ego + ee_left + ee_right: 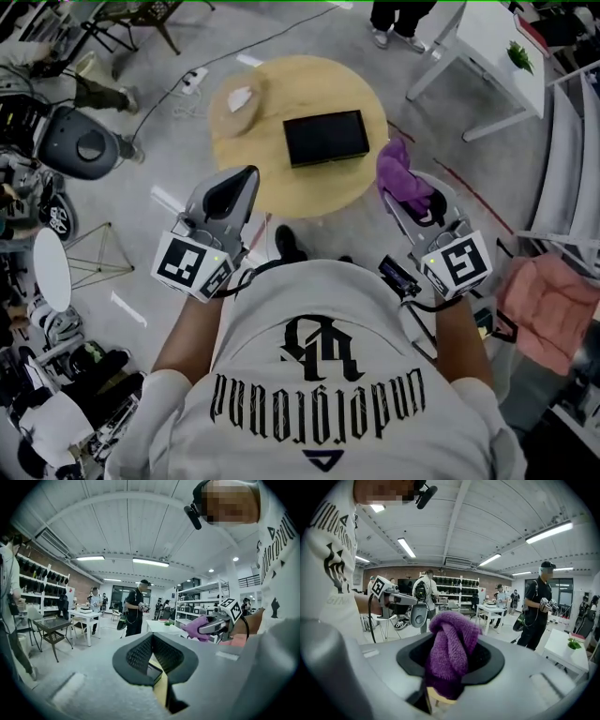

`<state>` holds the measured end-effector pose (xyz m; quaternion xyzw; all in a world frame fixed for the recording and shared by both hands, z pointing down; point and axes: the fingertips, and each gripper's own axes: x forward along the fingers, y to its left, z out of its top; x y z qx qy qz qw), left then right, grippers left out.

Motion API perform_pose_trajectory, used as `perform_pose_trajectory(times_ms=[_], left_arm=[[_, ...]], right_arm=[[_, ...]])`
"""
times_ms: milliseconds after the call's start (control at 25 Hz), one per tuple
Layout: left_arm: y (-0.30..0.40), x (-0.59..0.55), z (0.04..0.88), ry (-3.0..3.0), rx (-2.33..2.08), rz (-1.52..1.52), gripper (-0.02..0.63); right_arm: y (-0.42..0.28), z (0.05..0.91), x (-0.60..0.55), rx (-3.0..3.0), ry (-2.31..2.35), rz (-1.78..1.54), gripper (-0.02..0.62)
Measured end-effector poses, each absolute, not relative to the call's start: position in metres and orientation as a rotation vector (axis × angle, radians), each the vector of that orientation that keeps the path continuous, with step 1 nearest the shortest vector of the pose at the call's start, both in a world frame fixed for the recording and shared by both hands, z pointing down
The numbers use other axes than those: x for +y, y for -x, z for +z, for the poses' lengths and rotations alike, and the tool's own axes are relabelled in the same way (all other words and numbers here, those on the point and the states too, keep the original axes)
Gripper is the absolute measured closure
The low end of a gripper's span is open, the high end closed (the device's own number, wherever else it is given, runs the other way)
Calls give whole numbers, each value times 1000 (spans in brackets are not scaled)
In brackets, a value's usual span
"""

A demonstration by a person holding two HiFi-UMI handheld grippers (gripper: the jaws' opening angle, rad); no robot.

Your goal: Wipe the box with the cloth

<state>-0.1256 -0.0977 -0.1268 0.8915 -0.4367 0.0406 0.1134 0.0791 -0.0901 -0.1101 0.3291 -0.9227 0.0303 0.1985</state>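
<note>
A black flat box lies in the middle of a round wooden table, seen from above in the head view. My right gripper is raised over the table's right edge, shut on a purple cloth. In the right gripper view the bunched cloth fills the space between the jaws and hangs out in front. My left gripper is held up over the table's near left edge, shut with nothing in it; its black pads meet. Both grippers point roughly level into the room, well above the box.
A small pale object lies on the table's far left. A white table stands at the back right and a pink cushion at the right. A power strip and cable lie on the floor. Several people stand around the room.
</note>
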Motion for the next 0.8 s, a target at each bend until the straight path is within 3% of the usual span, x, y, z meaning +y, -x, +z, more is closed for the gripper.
perform_pose_trajectory(times_ms=[440,800], left_arm=[[48,1,-113,-2536,-1352,188,600],[68,58,-124,-2560,-1330,192,600]], right_arm=[[-135,-90,-8,-2661,-750,156,433],[-113,-100,51,-2664,-759,153,433]])
